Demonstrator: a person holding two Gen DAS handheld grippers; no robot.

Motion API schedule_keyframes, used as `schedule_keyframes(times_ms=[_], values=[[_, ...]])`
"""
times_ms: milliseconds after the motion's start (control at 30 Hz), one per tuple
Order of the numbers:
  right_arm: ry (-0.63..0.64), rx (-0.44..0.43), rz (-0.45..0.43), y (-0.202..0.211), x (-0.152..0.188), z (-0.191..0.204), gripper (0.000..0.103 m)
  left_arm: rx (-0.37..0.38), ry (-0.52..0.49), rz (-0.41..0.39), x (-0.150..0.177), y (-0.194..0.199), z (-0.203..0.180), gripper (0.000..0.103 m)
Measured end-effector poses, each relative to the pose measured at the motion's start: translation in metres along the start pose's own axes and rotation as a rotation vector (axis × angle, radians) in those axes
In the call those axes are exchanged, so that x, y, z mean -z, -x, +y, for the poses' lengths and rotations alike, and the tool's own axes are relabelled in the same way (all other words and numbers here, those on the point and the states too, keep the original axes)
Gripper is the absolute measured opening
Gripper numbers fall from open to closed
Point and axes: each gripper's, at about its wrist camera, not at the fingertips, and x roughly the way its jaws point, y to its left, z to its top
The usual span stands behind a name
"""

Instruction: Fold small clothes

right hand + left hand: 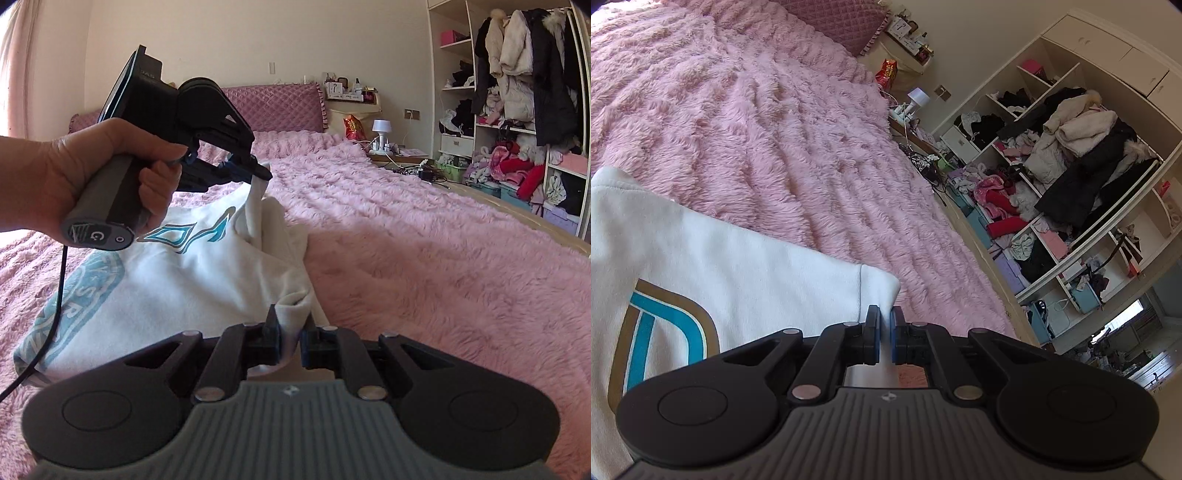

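A small white sweatshirt (177, 273) with teal and gold print lies on the pink fluffy bedspread (424, 258). In the left wrist view my left gripper (885, 315) is shut on a corner of the white sweatshirt (738, 266), with cloth pinched between the blue pads. In the right wrist view my right gripper (291, 325) is shut on a bunched edge of the same garment. Further back in that view a hand (74, 177) holds the left gripper (264, 174), which lifts a strip of the cloth above the bed.
The pink bedspread (775, 129) covers the whole bed up to a quilted pink headboard (273, 107). A bedside table with a small lamp (381, 127) stands past the bed's right side. An open wardrobe (517, 110) crammed with clothes fills the right wall.
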Motion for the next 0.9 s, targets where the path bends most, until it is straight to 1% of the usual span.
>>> schedule_keyframes(times_ms=[67, 133, 167, 200, 233, 300, 333, 400, 467, 533, 567, 667, 733, 800, 833, 900], values=[[-0.011, 0.005, 0.005, -0.001, 0.006, -0.001, 0.003, -0.021, 0.003, 0.027, 0.000, -0.006, -0.002, 0.004], [-0.026, 0.001, 0.032, -0.006, 0.009, -0.003, 0.005, -0.028, 0.005, 0.034, 0.002, -0.007, -0.002, 0.004], [-0.038, 0.001, 0.040, -0.007, 0.010, -0.005, 0.011, -0.032, 0.004, 0.025, 0.003, -0.004, -0.002, 0.004], [-0.041, -0.001, 0.048, -0.008, 0.010, -0.007, 0.013, -0.029, 0.005, 0.022, 0.004, 0.000, -0.001, 0.004], [-0.033, -0.002, 0.051, -0.008, 0.010, -0.009, 0.013, -0.029, -0.005, 0.015, 0.005, 0.006, -0.001, 0.005], [0.014, 0.030, 0.038, -0.005, 0.009, -0.008, 0.022, -0.037, -0.017, 0.003, 0.007, 0.024, -0.003, 0.007], [0.041, 0.054, 0.025, -0.003, 0.008, -0.008, 0.028, -0.032, -0.021, -0.002, 0.008, 0.033, -0.002, 0.008], [0.051, 0.054, 0.016, 0.006, 0.002, -0.011, 0.029, -0.042, -0.038, -0.011, 0.011, 0.060, -0.003, 0.010], [0.031, 0.026, 0.007, 0.012, -0.006, -0.020, 0.029, -0.055, -0.065, -0.022, 0.018, 0.092, -0.002, 0.012], [0.033, -0.018, -0.018, 0.014, -0.016, -0.026, 0.029, -0.082, -0.081, -0.037, 0.029, 0.123, 0.002, 0.020], [0.025, -0.059, -0.038, 0.013, -0.025, -0.031, 0.032, -0.102, -0.086, -0.043, 0.038, 0.141, 0.004, 0.020], [-0.036, -0.185, -0.055, -0.003, -0.054, -0.045, 0.038, -0.177, -0.112, -0.045, 0.068, 0.180, 0.009, 0.022], [-0.065, -0.241, -0.058, -0.023, -0.072, -0.051, 0.041, -0.228, -0.130, -0.039, 0.090, 0.198, 0.013, 0.022], [-0.043, -0.249, -0.050, -0.050, -0.092, -0.048, 0.042, -0.259, -0.134, -0.036, 0.110, 0.210, 0.015, 0.023], [-0.005, -0.243, -0.039, -0.065, -0.100, -0.043, 0.042, -0.257, -0.127, -0.030, 0.119, 0.214, 0.017, 0.023], [0.026, -0.241, -0.006, -0.088, -0.112, -0.034, 0.042, -0.256, -0.100, -0.025, 0.131, 0.217, 0.021, 0.024]])
